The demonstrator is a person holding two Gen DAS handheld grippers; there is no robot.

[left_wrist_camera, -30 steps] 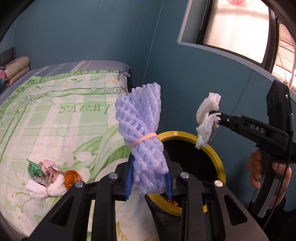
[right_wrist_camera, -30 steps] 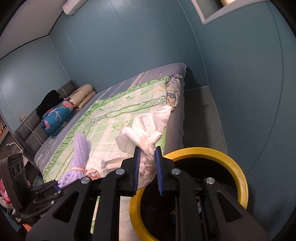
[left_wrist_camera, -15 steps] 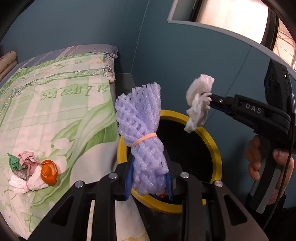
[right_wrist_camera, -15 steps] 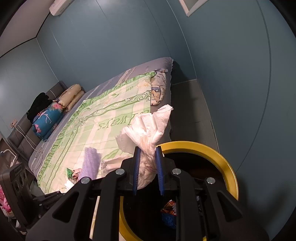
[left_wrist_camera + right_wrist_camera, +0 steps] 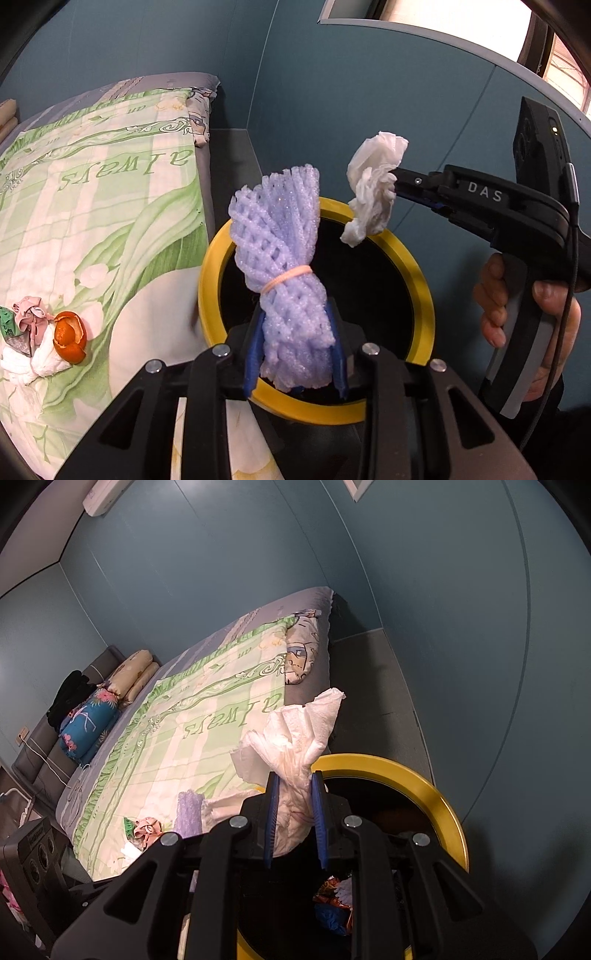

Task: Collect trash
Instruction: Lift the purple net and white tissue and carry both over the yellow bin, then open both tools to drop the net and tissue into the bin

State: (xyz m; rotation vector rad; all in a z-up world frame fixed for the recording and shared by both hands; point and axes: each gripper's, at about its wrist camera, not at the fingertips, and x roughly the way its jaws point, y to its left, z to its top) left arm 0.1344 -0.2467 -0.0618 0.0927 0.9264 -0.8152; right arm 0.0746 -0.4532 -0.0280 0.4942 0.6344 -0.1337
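Both loads are over the yellow-rimmed bin (image 5: 207, 291) now: my left gripper (image 5: 295, 354) clamps the purple foam net (image 5: 284, 266), right gripper (image 5: 294, 818) pinches the tissue (image 5: 295, 746). Neither's dropped yet, and the peel pile (image 5: 40, 339) waits on the bed (image 5: 92, 206).

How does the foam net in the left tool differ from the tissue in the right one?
The purple foam net is a mesh bundle cinched by a rubber band; the white tissue is a loose, unbound crumple. In the left wrist view the net hangs over the middle of the yellow-rimmed bin, the tissue over its far rim. Each is clamped in a tool.
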